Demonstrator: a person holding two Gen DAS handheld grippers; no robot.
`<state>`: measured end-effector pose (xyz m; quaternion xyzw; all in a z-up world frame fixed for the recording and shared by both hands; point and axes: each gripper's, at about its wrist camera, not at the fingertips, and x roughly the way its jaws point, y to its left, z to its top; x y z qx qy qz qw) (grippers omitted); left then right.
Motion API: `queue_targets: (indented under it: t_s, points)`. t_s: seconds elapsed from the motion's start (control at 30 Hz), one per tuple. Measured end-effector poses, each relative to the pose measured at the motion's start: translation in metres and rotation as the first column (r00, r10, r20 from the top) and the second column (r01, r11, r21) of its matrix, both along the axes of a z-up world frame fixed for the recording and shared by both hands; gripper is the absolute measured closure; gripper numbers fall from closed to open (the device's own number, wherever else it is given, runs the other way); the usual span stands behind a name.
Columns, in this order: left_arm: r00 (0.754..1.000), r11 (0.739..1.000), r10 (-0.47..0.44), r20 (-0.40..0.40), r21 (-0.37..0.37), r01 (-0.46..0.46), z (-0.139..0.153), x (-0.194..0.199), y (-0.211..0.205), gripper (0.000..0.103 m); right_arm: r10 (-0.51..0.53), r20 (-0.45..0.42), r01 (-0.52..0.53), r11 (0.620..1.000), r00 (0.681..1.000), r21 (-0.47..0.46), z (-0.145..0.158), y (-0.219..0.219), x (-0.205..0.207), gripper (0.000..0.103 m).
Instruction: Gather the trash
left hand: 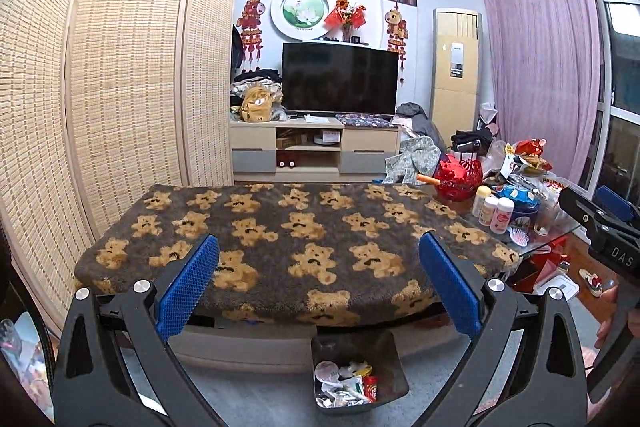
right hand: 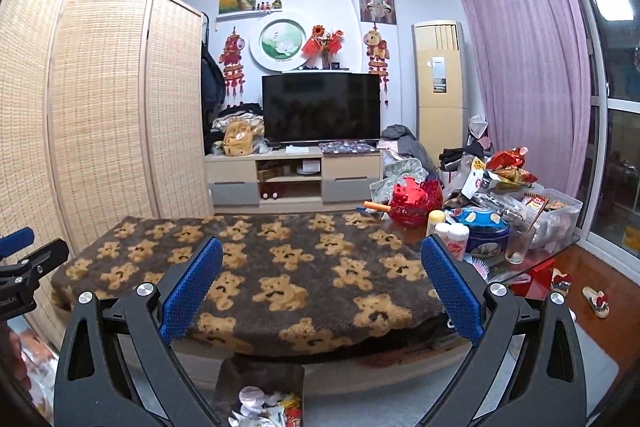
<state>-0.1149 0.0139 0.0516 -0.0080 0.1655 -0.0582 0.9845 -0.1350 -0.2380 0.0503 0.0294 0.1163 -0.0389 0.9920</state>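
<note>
item: trash bin [left hand: 360, 373], dark, open-topped, standing on the grey floor in front of the counter [left hand: 296, 239] with the bear-print cover. contents: crumpled wrappers, a round foil lid, a small red can, all lying loose inside. location relative to fingers: below and forward of both grippers; in the left wrist view it sits low and slightly right of the midline, in the right wrist view [right hand: 260, 395] low and slightly left of the midline, so the bin lies between the two grippers.

item: left gripper [left hand: 318, 275]. fingers spread wide, nothing between the blue pads, held above the near edge of the counter.

item: right gripper [right hand: 322, 277]. fingers likewise wide and empty, level with the left one.

item: cover surface. no loose trash visible on it.

item: clutter at the far right end of the counter: red basket [right hand: 416, 203], snack packets [right hand: 508, 167], small bottles [right hand: 452, 235], blue tin [right hand: 482, 227], drinking glass [right hand: 518, 241]. judgement: any remaining trash is most likely among these, lying forward and to the right, nearer the right gripper.
</note>
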Motion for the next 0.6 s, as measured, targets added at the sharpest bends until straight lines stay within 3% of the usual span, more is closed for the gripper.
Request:
queue_targets:
  t_s: [0.6]
  points:
    - [0.999,1.0,-0.01,0.041,-0.002,0.01,0.009,-0.012,-0.005,0.008,-0.013,0.007,0.013,1.0,1.0,0.002,0.002,0.0,-0.006,0.003]
